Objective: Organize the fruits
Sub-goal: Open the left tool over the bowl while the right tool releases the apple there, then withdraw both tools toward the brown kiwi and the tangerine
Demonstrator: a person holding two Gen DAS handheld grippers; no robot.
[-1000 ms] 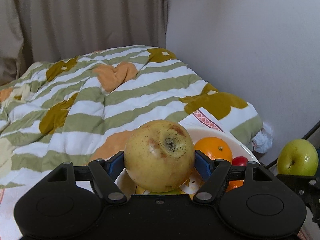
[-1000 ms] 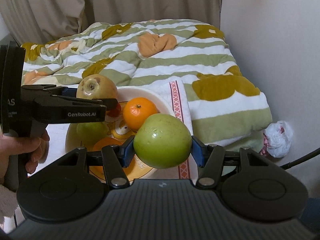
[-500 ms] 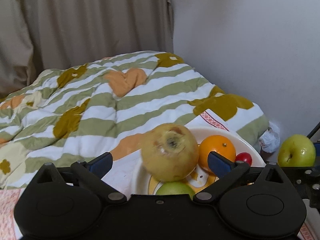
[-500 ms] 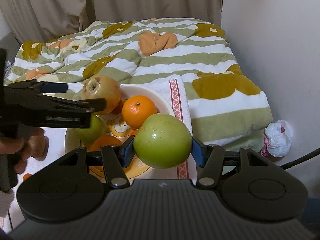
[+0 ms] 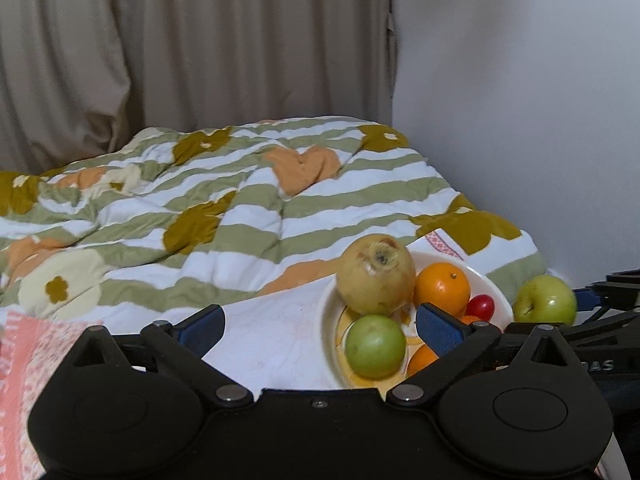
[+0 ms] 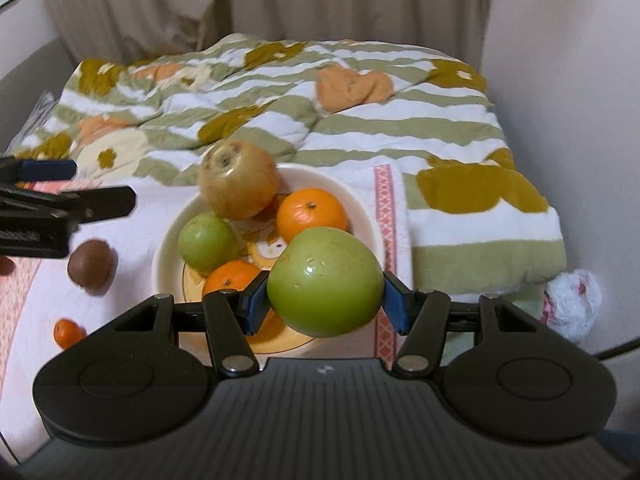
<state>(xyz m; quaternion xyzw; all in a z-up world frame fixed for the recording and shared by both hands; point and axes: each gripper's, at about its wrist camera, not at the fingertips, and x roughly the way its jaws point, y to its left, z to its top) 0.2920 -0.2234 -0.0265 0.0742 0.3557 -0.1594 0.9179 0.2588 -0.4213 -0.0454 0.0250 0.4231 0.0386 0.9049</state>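
A cream bowl [image 6: 364,208] on a white cloth holds a yellowish pear [image 6: 238,178], a small green apple [image 6: 206,242], two oranges [image 6: 310,212] and a red fruit [image 5: 480,306]. The bowl rim [image 5: 326,312] also shows in the left wrist view, with the pear [image 5: 376,274] in it. My left gripper [image 5: 320,326] is open and empty, drawn back left of the bowl. My right gripper [image 6: 324,298] is shut on a large green apple [image 6: 324,282], held above the bowl's near right edge; this apple [image 5: 544,300] also shows in the left wrist view.
A brown kiwi [image 6: 92,266] and a small orange [image 6: 68,332] lie on the cloth left of the bowl. A striped quilt [image 6: 320,120] lies behind. A wall stands at the right, with a white plastic bag [image 6: 574,304] at its foot.
My left gripper opened, let the pear go into the bowl and drew back to the left. My right gripper kept hold of the green apple.
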